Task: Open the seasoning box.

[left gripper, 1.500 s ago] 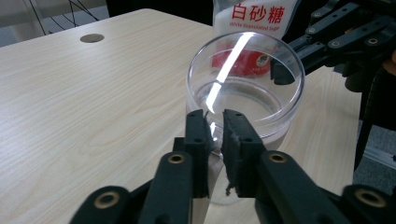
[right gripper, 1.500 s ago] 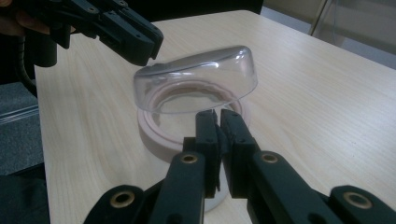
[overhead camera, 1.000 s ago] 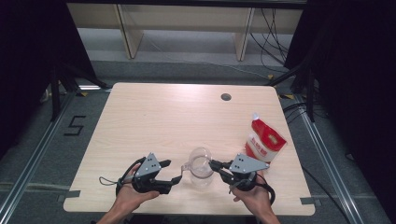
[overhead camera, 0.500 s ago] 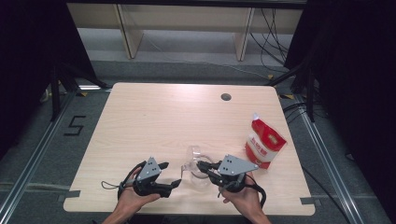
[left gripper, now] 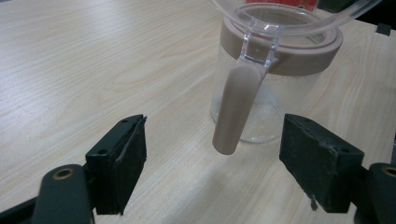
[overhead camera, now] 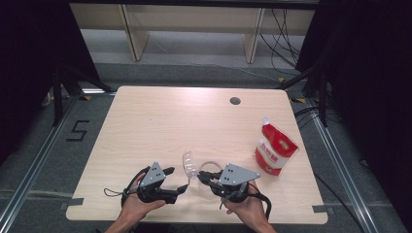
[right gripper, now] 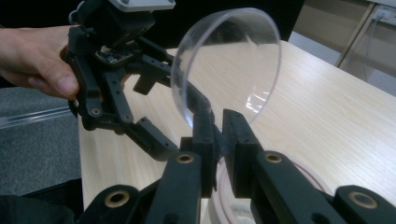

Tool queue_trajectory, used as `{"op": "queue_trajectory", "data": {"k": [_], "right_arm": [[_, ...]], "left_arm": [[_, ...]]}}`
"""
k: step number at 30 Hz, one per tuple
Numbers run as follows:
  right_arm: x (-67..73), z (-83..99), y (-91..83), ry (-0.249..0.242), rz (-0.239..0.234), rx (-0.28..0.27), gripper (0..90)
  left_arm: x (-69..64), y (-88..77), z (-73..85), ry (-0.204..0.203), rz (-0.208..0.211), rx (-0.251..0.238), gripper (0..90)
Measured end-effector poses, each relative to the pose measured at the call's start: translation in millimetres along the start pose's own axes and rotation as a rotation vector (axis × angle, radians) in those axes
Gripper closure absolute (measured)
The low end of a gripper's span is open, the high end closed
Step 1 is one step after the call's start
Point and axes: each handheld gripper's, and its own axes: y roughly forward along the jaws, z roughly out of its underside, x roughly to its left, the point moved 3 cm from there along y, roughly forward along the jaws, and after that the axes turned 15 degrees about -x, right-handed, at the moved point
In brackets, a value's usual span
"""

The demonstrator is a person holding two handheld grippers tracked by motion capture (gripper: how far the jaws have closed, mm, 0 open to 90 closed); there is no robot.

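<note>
Jar (left gripper: 266, 84) of clear plastic with a tan collar and a tan handle stands near the front edge of the light wooden counter (overhead camera: 160, 121), between the two hands. Its round clear lid (right gripper: 229, 65) is swung up on edge above the mouth. The right hand-held gripper (right gripper: 218, 135) has its jaws pressed together on the lower rim of that lid, pinching it. The left hand-held gripper (left gripper: 212, 158) points at the jar from the other side with its jaws spread wide; the tan handle hangs between them, touching neither pad. A red and white bag (overhead camera: 275, 149) stands further right on the counter, well apart from the jar.
</note>
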Motion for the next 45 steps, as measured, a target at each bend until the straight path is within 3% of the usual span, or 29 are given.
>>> {"op": "queue_trajectory", "data": {"k": [4,5,10,15,17,18,19,22,24,25,30,31,32,40,41,42,45], "right_arm": [[-4.1,2.6,-10.3,0.019,0.046,-0.012,79.3],[-7.0,3.3,-14.1,0.012,0.037,-0.011,78.8],[-18.3,8.4,-34.3,0.027,0.085,-0.013,74.9],[-26.6,13.3,-52.0,0.047,0.145,-0.028,68.5],[-28.5,17.0,-60.8,0.072,0.162,-0.012,64.3],[-28.8,19.1,-65.0,0.103,0.171,-0.004,62.3],[-32.8,20.9,-68.4,0.069,0.189,-0.020,60.2],[-34.6,26.8,-80.5,0.132,0.224,-0.008,55.6],[-37.8,29.4,-88.0,0.133,0.232,0.001,53.4],[-38.8,30.7,-91.3,0.137,0.258,-0.004,53.1],[-42.4,35.9,-102.3,0.170,0.270,-0.015,52.1],[-44.1,36.1,-105.5,0.151,0.308,-0.015,52.0],[-41.9,35.7,-108.4,0.186,0.297,0.003,51.9],[-48.5,41.9,-127.4,0.189,0.355,0.008,49.8],[-46.6,42.8,-129.6,0.219,0.387,0.003,49.4],[-50.3,43.7,-132.3,0.186,0.373,0.004,49.1],[-52.5,46.1,-140.8,0.187,0.411,0.021,46.9]], "left_arm": [[0.1,0.1,0.4,0.012,0.001,0.006,22.4],[1.1,0.3,0.4,0.017,0.012,0.010,22.2],[0.8,0.6,1.5,-0.009,0.002,0.026,19.7],[1.2,0.6,3.0,-0.035,0.020,0.039,16.6],[1.0,0.3,3.2,-0.054,0.014,0.035,16.6],[2.7,0.1,3.0,-0.043,0.014,0.039,16.6],[2.3,0.4,3.1,-0.055,0.009,0.029,16.6],[3.4,-0.2,3.5,-0.052,0.001,0.035,16.6],[3.4,-0.2,3.4,-0.049,0.000,0.034,16.6],[3.3,-0.2,3.4,-0.048,-0.001,0.035,16.6],[2.6,0.3,3.7,-0.050,-0.003,0.029,16.6],[2.4,-0.2,3.6,-0.046,-0.005,0.034,16.7],[1.7,0.1,3.5,-0.050,-0.006,0.029,16.6],[0.6,0.7,4.0,-0.053,-0.002,0.025,16.7],[0.6,0.8,4.0,-0.054,-0.001,0.024,16.7],[0.5,0.9,4.0,-0.054,0.000,0.024,16.7],[0.8,0.2,3.9,-0.047,-0.001,0.033,16.6]]}}
